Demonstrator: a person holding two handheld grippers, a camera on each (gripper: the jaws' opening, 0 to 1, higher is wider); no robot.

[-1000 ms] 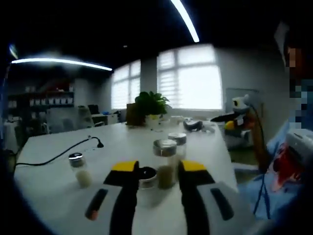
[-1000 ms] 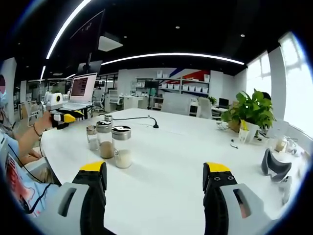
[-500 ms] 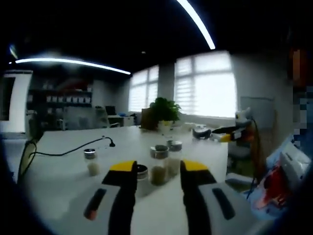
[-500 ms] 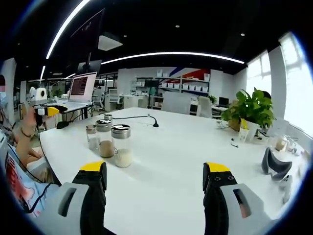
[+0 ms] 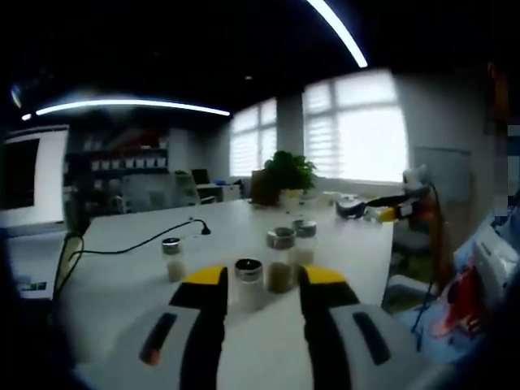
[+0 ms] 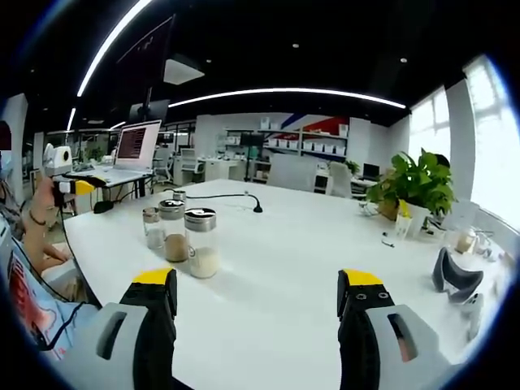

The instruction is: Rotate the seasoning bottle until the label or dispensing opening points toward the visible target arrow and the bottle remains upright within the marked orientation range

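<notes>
Standing upright, seasoning bottles [image 6: 201,242] show no readable labels.

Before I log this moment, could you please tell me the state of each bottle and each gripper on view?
Left gripper: open, holding nothing, short of the bottles.
Right gripper: open, holding nothing, over bare table.
White-powder bottle: upright, capped, untouched.
Brown-spice bottle: upright, capped, untouched.
Third bottle: upright, capped.
Lone bottle: upright, capped, apart from the rest.

White table [image 6: 284,244]; silver-capped bottles [image 6: 201,242]; yellow-tipped black tool [image 6: 256,301]; green plant [image 6: 414,183]
</notes>
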